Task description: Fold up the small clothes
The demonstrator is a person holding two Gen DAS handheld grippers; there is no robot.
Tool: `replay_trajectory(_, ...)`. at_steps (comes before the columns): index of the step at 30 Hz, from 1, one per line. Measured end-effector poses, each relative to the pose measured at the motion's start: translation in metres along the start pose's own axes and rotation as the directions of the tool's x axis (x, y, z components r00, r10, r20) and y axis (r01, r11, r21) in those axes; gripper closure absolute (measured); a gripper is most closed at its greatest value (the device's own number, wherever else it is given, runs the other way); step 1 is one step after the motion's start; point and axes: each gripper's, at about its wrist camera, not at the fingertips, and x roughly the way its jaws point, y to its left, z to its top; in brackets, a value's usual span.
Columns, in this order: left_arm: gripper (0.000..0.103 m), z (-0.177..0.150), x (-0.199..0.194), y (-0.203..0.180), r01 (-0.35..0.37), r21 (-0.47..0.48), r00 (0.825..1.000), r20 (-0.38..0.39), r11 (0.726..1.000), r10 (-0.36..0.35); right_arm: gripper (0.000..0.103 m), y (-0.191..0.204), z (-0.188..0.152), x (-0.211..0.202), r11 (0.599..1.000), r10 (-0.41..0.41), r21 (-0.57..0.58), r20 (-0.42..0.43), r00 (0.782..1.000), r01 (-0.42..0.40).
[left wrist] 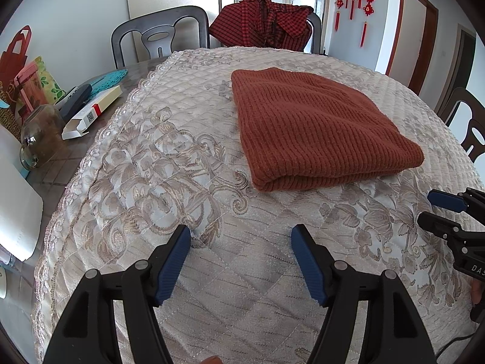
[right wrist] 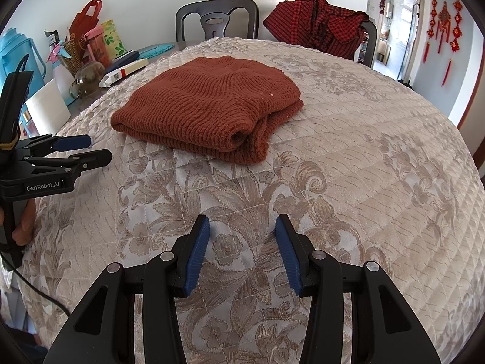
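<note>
Left gripper [left wrist: 241, 236] hangs over the quilted floral cover [left wrist: 145, 163], jaws spread, nothing between them. Right gripper [right wrist: 242, 227] same: jaws apart, empty, above the cover. Rust-brown knit sweater [right wrist: 209, 106] lies folded on the cover, well beyond both grippers, touching neither. Red checked garment [right wrist: 318, 24] is draped over a far chair [right wrist: 216, 19]. Box [left wrist: 91, 113] and glass jar [left wrist: 39, 133] sit on the table's left edge.

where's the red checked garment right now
The red checked garment is draped over the back of a dark chair at the far edge of the table, beyond the folded rust sweater, beside an empty dark chair.
</note>
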Motion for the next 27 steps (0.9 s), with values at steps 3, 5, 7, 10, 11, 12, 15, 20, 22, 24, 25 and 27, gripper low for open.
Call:
replay_trajectory(3, 0.031, 0.0, 0.0, -0.0001, 0.0, 0.0, 1.0, 0.0, 1.0, 0.0, 0.057, 0.0, -0.0002, -0.0002, 1.0, 0.0, 0.0, 0.0, 1.0, 0.0)
replay_trajectory(5, 0.031, 0.0001, 0.0, -0.0001, 0.0, 0.0, 1.0, 0.0, 1.0, 0.0, 0.057, -0.0001, -0.0002, -0.0001, 1.0, 0.0, 0.0, 0.0, 1.0, 0.0)
replay_trajectory(7, 0.031, 0.0, 0.0, -0.0004, 0.0, 0.0, 1.0, 0.0, 1.0, 0.0, 0.057, -0.0001, -0.0003, -0.0002, 1.0, 0.0, 0.0, 0.0, 1.0, 0.0)
replay_trajectory(10, 0.031, 0.0002, 0.0, -0.0003, 0.0, 0.0, 1.0, 0.0, 1.0, 0.0, 0.057, 0.0, -0.0001, 0.0, 1.0, 0.0, 0.0, 0.0, 1.0, 0.0)
replay_trajectory(11, 0.031, 0.0001, 0.0, -0.0006, 0.0, 0.0, 1.0, 0.0, 1.0, 0.0, 0.057, -0.0001, -0.0003, -0.0002, 1.0, 0.0, 0.0, 0.0, 1.0, 0.0)
replay_trajectory(12, 0.031, 0.0003, 0.0, -0.0005, 0.0, 0.0, 1.0, 0.0, 1.0, 0.0, 0.057, 0.0, -0.0001, 0.0001, 1.0, 0.0, 0.0, 0.0, 1.0, 0.0)
replay_trajectory(15, 0.031, 0.0004, 0.0, -0.001, 0.0, 0.0, 1.0, 0.0, 1.0, 0.0, 0.057, -0.0002, -0.0003, -0.0002, 1.0, 0.0, 0.0, 0.0, 1.0, 0.0)
replay_trajectory(20, 0.03, -0.0005, -0.0001, 0.0009, -0.007, -0.001, 1.0, 0.0, 1.0, 0.007, 0.057, -0.0001, -0.0003, -0.0002, 1.0, 0.0, 0.0, 0.0, 1.0, 0.0)
replay_trajectory(22, 0.03, -0.0005, -0.0001, 0.0017, -0.007, -0.002, 1.0, 0.0, 1.0, 0.007, 0.057, -0.0001, -0.0004, -0.0003, 1.0, 0.0, 0.0, 0.0, 1.0, 0.0)
replay_trajectory(24, 0.03, -0.0005, -0.0002, 0.0015, -0.007, -0.001, 1.0, 0.0, 1.0, 0.007, 0.057, -0.0001, -0.0001, 0.0001, 1.0, 0.0, 0.0, 0.0, 1.0, 0.0)
replay_trajectory(25, 0.03, -0.0005, -0.0002, 0.0014, -0.007, -0.001, 1.0, 0.0, 1.0, 0.007, 0.057, -0.0003, -0.0004, -0.0002, 1.0, 0.0, 0.0, 0.0, 1.0, 0.0)
replay_trajectory(27, 0.03, -0.0005, -0.0002, 0.0013, -0.007, -0.001, 1.0, 0.0, 1.0, 0.007, 0.057, -0.0002, -0.0004, -0.0002, 1.0, 0.0, 0.0, 0.0, 1.0, 0.0)
